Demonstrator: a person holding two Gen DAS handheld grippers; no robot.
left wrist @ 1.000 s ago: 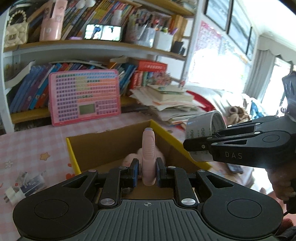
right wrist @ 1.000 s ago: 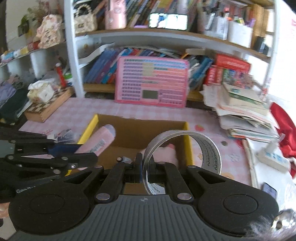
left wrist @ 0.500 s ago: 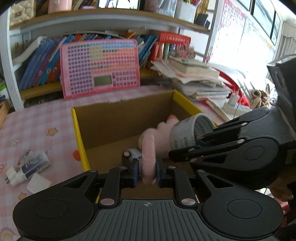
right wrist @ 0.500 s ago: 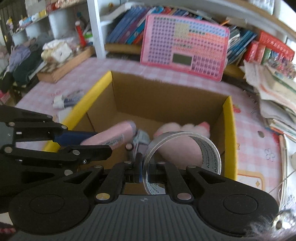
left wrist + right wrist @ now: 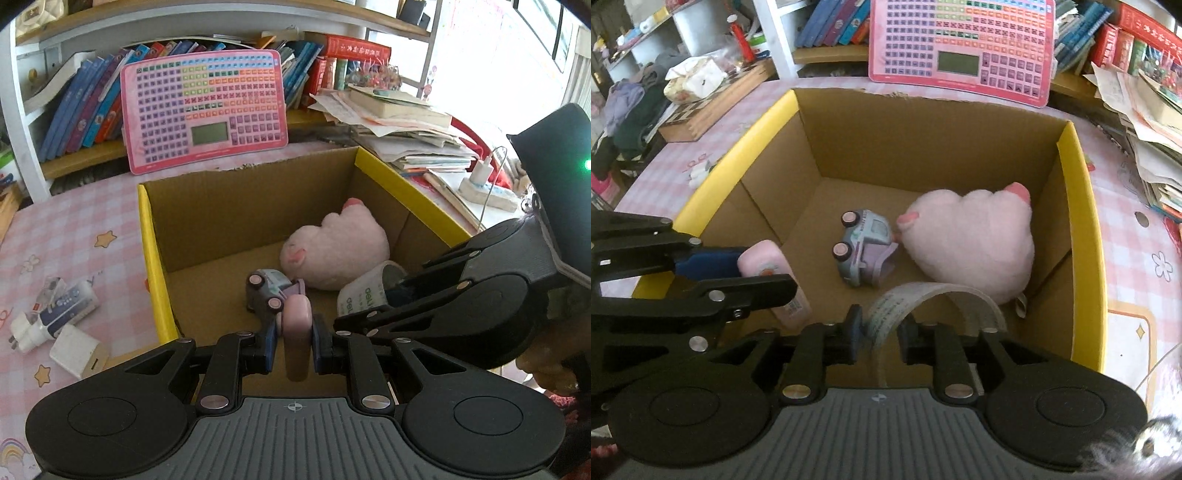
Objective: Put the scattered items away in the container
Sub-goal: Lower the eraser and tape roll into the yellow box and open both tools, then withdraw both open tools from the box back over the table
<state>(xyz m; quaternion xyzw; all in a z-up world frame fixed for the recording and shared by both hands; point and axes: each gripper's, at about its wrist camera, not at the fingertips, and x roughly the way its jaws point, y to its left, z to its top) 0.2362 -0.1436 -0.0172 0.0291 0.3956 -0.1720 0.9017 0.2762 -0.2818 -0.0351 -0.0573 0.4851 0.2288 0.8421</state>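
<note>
box [image 5: 1078,206] holds plush [image 5: 971,240], car [image 5: 864,247]

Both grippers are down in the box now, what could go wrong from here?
1. The right gripper is opening around the tape roll; once freed, the roll may tip or roll onto the toy car or the plush.
2. The left gripper, shut on the pink tube, sits close beside the right one, so they may bump on withdrawal.
3. The tube may drop onto the car just ahead.
</note>
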